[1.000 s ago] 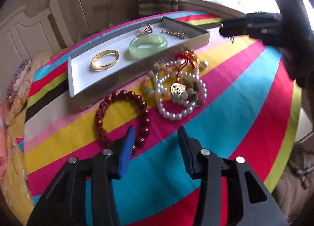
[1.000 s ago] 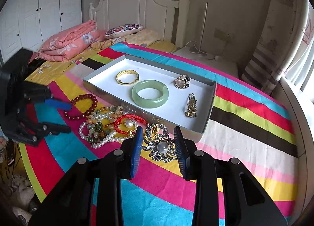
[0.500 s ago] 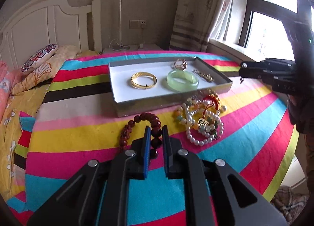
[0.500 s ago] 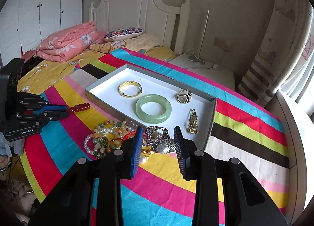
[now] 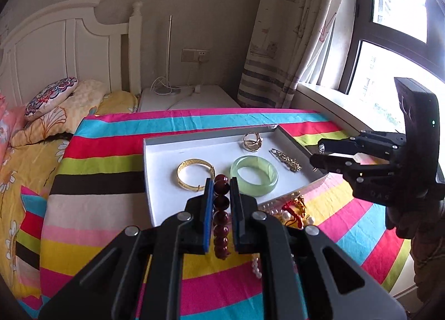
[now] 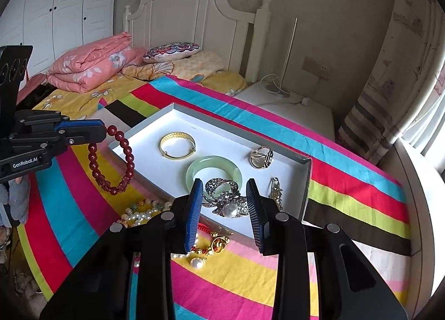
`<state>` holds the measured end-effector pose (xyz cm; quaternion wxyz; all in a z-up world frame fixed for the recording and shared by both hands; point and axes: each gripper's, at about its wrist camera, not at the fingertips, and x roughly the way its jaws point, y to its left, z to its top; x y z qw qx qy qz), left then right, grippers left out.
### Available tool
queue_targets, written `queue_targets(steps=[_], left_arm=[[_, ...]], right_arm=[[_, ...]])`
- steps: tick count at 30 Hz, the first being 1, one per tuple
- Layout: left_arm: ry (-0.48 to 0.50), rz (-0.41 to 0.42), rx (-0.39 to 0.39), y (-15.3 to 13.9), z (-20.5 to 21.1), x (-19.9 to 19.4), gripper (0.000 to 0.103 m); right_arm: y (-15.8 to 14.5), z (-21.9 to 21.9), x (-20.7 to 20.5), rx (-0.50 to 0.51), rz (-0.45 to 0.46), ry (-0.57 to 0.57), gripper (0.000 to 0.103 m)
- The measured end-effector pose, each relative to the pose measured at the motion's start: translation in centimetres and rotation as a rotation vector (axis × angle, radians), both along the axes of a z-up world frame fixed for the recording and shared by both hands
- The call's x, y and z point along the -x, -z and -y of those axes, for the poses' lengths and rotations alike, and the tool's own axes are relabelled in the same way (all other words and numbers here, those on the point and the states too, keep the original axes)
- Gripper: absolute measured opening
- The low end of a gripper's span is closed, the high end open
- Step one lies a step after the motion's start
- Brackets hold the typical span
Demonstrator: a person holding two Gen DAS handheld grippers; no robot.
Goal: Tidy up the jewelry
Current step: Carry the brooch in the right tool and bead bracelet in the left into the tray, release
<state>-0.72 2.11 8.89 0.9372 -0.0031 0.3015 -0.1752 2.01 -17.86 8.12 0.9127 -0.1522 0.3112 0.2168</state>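
White tray (image 6: 304,181) holds bangles and a ring; left fingers (image 5: 221,203) pinch red beads (image 5: 221,217), right fingers (image 6: 224,210) a brooch (image 6: 226,199).

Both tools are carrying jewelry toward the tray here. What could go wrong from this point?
The red bead bracelet hangs by a few beads from the left tool, so it may swing and catch the tray rim. The brooch sits between the right tool pads, seemingly held by its edges, and might slip. Both could land on the green bangle.

glossy red bead bracelet (image 5: 221,217), matt cloth (image 5: 111,167)
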Motion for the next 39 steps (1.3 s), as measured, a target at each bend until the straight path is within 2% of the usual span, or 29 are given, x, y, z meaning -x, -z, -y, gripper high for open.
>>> queue_targets(steps=[4, 11, 17, 23, 27, 28, 29, 30, 31, 33, 35, 37, 39], left_arm=[[0.013, -0.008, 0.001, -0.3, 0.7, -2.0, 0.011], [0.039, -0.046, 0.092, -2.1, 0.0, -5.8, 0.011], [0.02, -0.051, 0.045, -3.2, 1.1, -9.4, 0.011], [-0.049, -0.087, -0.01, -1.2, 2.1, -13.5, 0.011], [-0.072, -0.118, 0.02, -0.2, 2.4, -15.3, 0.012], [-0.069, -0.125, 0.039, 0.0, 2.4, -15.5, 0.016], [-0.065, -0.134, 0.063, 0.0, 2.3, -15.6, 0.038], [-0.065, -0.131, 0.088, 0.0, 2.1, -15.4, 0.069], [-0.074, -0.111, 0.104, 0.0, 1.9, -15.0, 0.08], [-0.102, -0.081, 0.119, -0.4, 1.2, -14.0, 0.084], [-0.111, -0.075, 0.148, -0.8, 0.2, -12.7, 0.084], [-0.153, -0.039, 0.158, -1.3, -1.1, -10.3, 0.09], [-0.204, 0.012, 0.133, -1.8, -2.1, -7.1, 0.101]], right_arm=[[0.6, 0.4, -1.7, -0.005, -0.019, 0.024, 0.032], [0.8, 1.2, -4.2, -0.02, -0.033, 0.056, 0.032], [1.1, 1.9, -6.5, -0.06, -0.061, 0.064, 0.032], [2.4, 1.2, -9.3, -0.044, -0.123, 0.072, 0.033], [3.3, 1.0, -11.1, -0.057, -0.178, 0.089, 0.033], [3.5, 1.1, -11.4, -0.068, -0.193, 0.094, 0.033], [3.7, 1.1, -11.6, -0.079, -0.205, 0.098, 0.033], [3.9, 1.2, -11.7, -0.083, -0.213, 0.101, 0.034], [4.0, 1.2, -11.7, -0.084, -0.215, 0.105, 0.04], [3.8, 1.6, -11.4, -0.096, -0.202, 0.114, 0.056], [3.0, 2.4, -10.6, -0.125, -0.18, 0.118, 0.056], [1.8, 3.3, -9.1, -0.157, -0.14, 0.117, 0.056], [0.2, 4.5, -6.8, -0.209, -0.092, 0.104, 0.056]])
